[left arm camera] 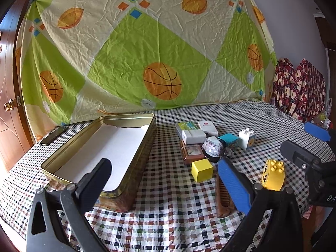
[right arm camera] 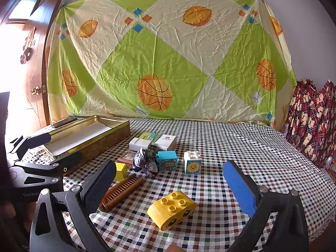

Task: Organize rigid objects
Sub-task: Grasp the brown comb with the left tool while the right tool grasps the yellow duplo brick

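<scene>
An open gold tin (left arm camera: 136, 159) with a white lining stands at the table's left, also seen in the right wrist view as the tin (right arm camera: 98, 141). My left gripper (left arm camera: 166, 180) is open, its black finger over the tin's near corner and its blue finger above a brown comb (left arm camera: 222, 199). My right gripper (right arm camera: 170, 187) is open, with a yellow rounded brick (right arm camera: 172, 210) lying on the cloth between its fingers, untouched. Behind it lie the comb (right arm camera: 121, 191), a yellow cube (right arm camera: 120, 171), a teal bear brick (right arm camera: 167, 160) and a white sun brick (right arm camera: 192, 161).
A sequinned item (left arm camera: 213, 148), a brown case (left arm camera: 193, 153), a white charger (left arm camera: 194, 136) and small boxes (left arm camera: 208, 126) cluster mid-table. A flat metal bar (left arm camera: 55, 134) lies behind the tin. A basketball-print sheet (left arm camera: 159, 52) hangs behind, a wooden door (left arm camera: 8, 105) left, red cloth (right arm camera: 310, 121) right.
</scene>
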`<state>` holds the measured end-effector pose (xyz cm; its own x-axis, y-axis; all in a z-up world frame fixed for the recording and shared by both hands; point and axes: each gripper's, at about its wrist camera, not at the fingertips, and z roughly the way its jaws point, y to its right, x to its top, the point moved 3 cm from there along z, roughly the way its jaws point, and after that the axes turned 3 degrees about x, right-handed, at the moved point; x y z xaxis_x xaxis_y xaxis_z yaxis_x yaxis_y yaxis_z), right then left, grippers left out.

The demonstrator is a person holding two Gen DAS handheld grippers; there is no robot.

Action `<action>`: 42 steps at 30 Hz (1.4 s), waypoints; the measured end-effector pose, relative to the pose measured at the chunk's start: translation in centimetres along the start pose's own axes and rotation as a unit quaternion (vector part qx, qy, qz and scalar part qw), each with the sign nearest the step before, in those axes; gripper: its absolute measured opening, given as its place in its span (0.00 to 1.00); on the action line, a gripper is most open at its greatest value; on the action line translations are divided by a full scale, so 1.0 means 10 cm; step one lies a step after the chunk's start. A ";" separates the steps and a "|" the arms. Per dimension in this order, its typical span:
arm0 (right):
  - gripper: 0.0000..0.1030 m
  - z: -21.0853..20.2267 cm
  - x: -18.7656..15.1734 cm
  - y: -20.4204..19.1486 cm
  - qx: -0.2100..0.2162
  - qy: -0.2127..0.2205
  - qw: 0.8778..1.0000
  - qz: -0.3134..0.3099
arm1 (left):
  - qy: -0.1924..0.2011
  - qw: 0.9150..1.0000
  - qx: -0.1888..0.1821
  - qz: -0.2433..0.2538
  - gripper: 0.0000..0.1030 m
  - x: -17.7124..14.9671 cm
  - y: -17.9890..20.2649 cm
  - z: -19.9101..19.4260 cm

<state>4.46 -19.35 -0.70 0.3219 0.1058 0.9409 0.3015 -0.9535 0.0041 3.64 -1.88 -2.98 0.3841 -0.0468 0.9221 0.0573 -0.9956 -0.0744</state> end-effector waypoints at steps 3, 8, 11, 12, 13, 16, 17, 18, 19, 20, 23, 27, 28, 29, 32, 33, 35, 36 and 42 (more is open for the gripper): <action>1.00 0.01 -0.03 0.03 -0.001 0.000 1.000 0.001 | -0.003 1.000 -0.001 0.004 1.00 -0.03 0.03 0.03; 1.00 0.04 -0.08 0.05 -0.001 -0.002 1.000 0.001 | -0.004 1.000 -0.001 0.011 1.00 -0.05 0.08 0.04; 1.00 0.07 -0.12 0.08 -0.002 -0.006 1.000 0.003 | -0.010 1.000 -0.003 0.013 1.00 -0.07 0.10 0.07; 1.00 0.09 -0.14 0.09 -0.002 -0.008 1.000 0.003 | -0.013 1.000 -0.005 0.014 1.00 -0.08 0.11 0.09; 1.00 0.12 -0.16 0.10 -0.003 -0.011 1.000 0.002 | -0.016 1.000 -0.007 0.015 1.00 -0.09 0.12 0.10; 0.99 0.18 -0.22 0.15 -0.005 -0.021 1.000 0.000 | -0.022 1.000 -0.012 0.016 1.00 -0.11 0.16 0.13; 0.99 0.20 -0.23 0.16 -0.005 -0.024 1.000 0.002 | -0.022 1.000 -0.013 0.017 1.00 -0.11 0.17 0.13; 0.99 0.21 -0.25 0.17 -0.003 -0.025 1.000 0.003 | -0.024 0.999 -0.014 0.018 1.00 -0.12 0.19 0.14; 0.99 0.22 -0.26 0.18 -0.001 -0.028 1.000 0.004 | -0.025 0.999 -0.016 0.020 1.00 -0.12 0.21 0.15; 0.99 0.23 -0.27 0.20 -0.001 -0.031 1.000 0.005 | -0.026 0.999 -0.020 0.021 1.00 -0.12 0.23 0.15; 0.99 0.27 -0.31 0.21 0.008 -0.044 0.999 0.004 | -0.034 0.999 -0.032 0.025 1.00 -0.13 0.31 0.19; 0.97 0.35 -0.37 0.24 0.017 -0.063 0.998 0.008 | -0.051 0.997 -0.050 0.031 0.95 -0.15 0.40 0.26; 0.94 0.36 -0.38 0.24 0.020 -0.068 0.997 0.008 | -0.056 0.996 -0.056 0.030 0.93 -0.16 0.41 0.28; 0.92 0.39 -0.39 0.24 0.021 -0.075 0.997 0.007 | -0.061 0.996 -0.062 0.031 0.90 -0.18 0.43 0.29; 0.83 0.44 -0.43 0.23 0.043 -0.092 0.995 0.007 | -0.069 0.994 -0.071 0.039 0.82 -0.20 0.48 0.31; 0.79 0.45 -0.45 0.22 0.049 -0.096 0.994 0.007 | -0.073 0.993 -0.077 0.043 0.80 -0.21 0.50 0.32; 0.73 0.49 -0.47 0.19 0.060 -0.110 0.992 0.002 | -0.086 0.991 -0.087 0.057 0.72 -0.24 0.56 0.34; 0.70 0.51 -0.50 0.18 0.065 -0.119 0.991 0.000 | -0.088 0.990 -0.088 0.066 0.71 -0.25 0.59 0.34; 0.70 0.52 -0.54 0.19 0.074 -0.124 0.989 0.003 | -0.109 0.983 -0.098 0.108 0.54 -0.29 0.73 0.39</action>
<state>7.99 -20.26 -7.49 0.5296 0.1834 0.8282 0.4209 -0.9045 -0.0688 6.55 -8.70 -7.71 0.5571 -0.2609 0.7884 -0.2180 -0.9620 -0.1643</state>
